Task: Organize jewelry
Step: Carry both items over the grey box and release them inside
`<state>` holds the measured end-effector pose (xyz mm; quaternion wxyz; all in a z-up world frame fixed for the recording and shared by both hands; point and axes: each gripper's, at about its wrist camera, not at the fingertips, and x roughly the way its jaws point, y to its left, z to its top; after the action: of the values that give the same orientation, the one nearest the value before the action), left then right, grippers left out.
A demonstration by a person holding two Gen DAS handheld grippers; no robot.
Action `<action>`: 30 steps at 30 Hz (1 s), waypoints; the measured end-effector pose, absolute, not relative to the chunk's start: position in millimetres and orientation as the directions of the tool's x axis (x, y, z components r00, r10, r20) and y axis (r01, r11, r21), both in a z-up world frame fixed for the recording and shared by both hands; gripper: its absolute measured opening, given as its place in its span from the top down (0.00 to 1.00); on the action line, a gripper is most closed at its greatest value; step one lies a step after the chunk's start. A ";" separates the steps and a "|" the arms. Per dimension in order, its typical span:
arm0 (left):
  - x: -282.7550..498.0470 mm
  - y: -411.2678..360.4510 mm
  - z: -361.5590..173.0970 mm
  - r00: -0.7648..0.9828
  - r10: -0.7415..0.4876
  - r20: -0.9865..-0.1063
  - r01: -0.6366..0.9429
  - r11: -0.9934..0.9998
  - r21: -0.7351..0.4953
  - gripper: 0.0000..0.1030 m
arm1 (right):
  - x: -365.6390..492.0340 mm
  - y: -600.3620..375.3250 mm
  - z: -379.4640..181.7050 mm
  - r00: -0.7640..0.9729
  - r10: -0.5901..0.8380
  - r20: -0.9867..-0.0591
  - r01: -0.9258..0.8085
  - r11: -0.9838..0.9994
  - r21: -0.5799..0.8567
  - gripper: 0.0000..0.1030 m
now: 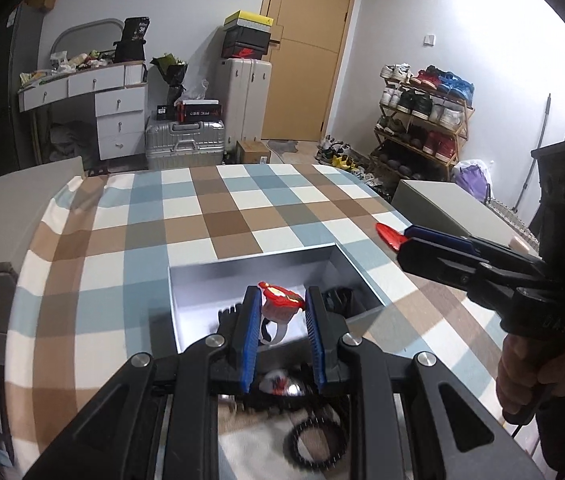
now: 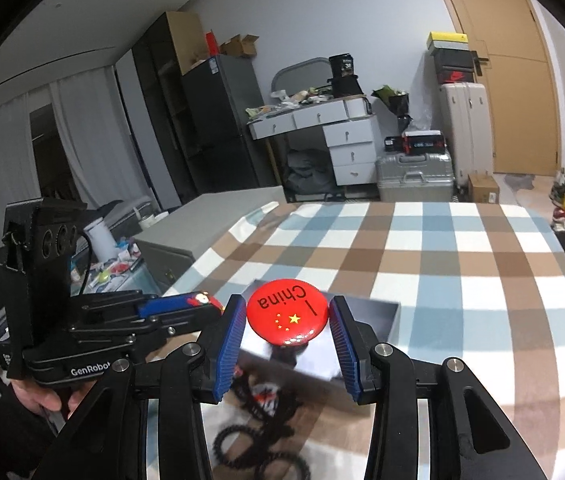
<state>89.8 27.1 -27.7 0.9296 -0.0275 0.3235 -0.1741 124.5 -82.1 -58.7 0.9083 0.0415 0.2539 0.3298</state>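
Gripping a red ring (image 1: 280, 306), left fingers (image 1: 251, 312) hover over the box (image 1: 242, 276); right fingers (image 2: 228, 340) seemingly pinch a badge (image 2: 287, 316).

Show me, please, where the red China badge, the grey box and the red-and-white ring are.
red China badge (image 2: 287, 312): right wrist view, centre of its printed face.
grey box (image 1: 250, 270): left wrist view, inner far wall.
red-and-white ring (image 1: 280, 305): left wrist view, its red-and-white top.

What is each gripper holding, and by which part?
Left gripper: a red-and-white ring, pinched at its top. Right gripper: a red badge, pinched by its opposite edges.
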 end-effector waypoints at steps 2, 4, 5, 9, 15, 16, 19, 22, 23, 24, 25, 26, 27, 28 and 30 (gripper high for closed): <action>97.4 25.8 -29.4 0.722 -0.349 -0.597 0.309 0.935 -0.173 0.84 | 135.9 -78.8 -61.4 0.647 0.619 -0.445 -0.578 0.779 0.244 0.59; 104.6 24.6 -31.6 0.716 -0.356 -0.601 0.312 0.933 -0.181 0.84 | 149.1 -76.1 -66.1 0.636 0.620 -0.461 -0.577 0.778 0.250 0.59; 108.5 23.3 -33.0 0.711 -0.359 -0.605 0.316 0.931 -0.182 0.84 | 154.8 -75.4 -68.7 0.630 0.621 -0.466 -0.576 0.776 0.256 0.59; 121.8 19.9 -39.9 0.691 -0.369 -0.622 0.325 0.927 -0.188 0.84 | 172.4 -76.0 -77.9 0.615 0.618 -0.490 -0.568 0.778 0.269 0.59; 135.6 14.7 -48.6 0.648 -0.391 -0.654 0.342 0.916 -0.208 0.84 | 190.4 -78.7 -92.3 0.592 0.593 -0.546 -0.546 0.793 0.269 0.59; 137.3 13.6 -49.2 0.642 -0.395 -0.657 0.345 0.914 -0.212 0.84 | 192.4 -78.6 -94.3 0.586 0.591 -0.554 -0.545 0.794 0.269 0.59; 141.5 9.1 -52.5 0.625 -0.402 -0.669 0.356 0.909 -0.215 0.84 | 196.1 -77.9 -99.4 0.574 0.589 -0.569 -0.548 0.792 0.268 0.59; 144.6 7.0 -55.5 0.614 -0.408 -0.675 0.362 0.906 -0.218 0.84 | 199.7 -76.7 -105.1 0.567 0.580 -0.585 -0.545 0.797 0.262 0.59; 146.5 6.4 -56.7 0.611 -0.407 -0.679 0.362 0.907 -0.217 0.84 | 200.7 -76.4 -106.3 0.564 0.580 -0.588 -0.545 0.796 0.262 0.59; 147.3 6.3 -57.8 0.609 -0.406 -0.682 0.361 0.907 -0.218 0.84 | 201.7 -76.3 -107.4 0.562 0.580 -0.590 -0.546 0.796 0.262 0.59; 148.7 6.2 -58.7 0.606 -0.407 -0.683 0.360 0.906 -0.221 0.84 | 202.3 -75.9 -108.0 0.562 0.578 -0.591 -0.550 0.796 0.255 0.59; 149.9 6.4 -59.6 0.604 -0.408 -0.685 0.360 0.906 -0.223 0.84 | 203.0 -75.5 -108.3 0.561 0.577 -0.593 -0.555 0.794 0.248 0.59; 150.6 6.2 -60.1 0.603 -0.408 -0.686 0.358 0.906 -0.225 0.84 | 204.0 -75.0 -108.3 0.561 0.574 -0.597 -0.559 0.794 0.239 0.59; 152.2 5.8 -60.7 0.602 -0.409 -0.686 0.358 0.906 -0.226 0.84 | 204.3 -74.8 -108.2 0.560 0.572 -0.600 -0.559 0.795 0.236 0.59; 153.3 5.2 -61.0 0.599 -0.415 -0.685 0.360 0.903 -0.232 0.84 | 207.0 -74.6 -108.7 0.555 0.571 -0.605 -0.560 0.794 0.237 0.59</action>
<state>153.3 5.2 -61.0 0.8935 -0.0349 0.3918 -0.2169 207.0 -74.6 -108.7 0.8817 0.0085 0.3460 0.3207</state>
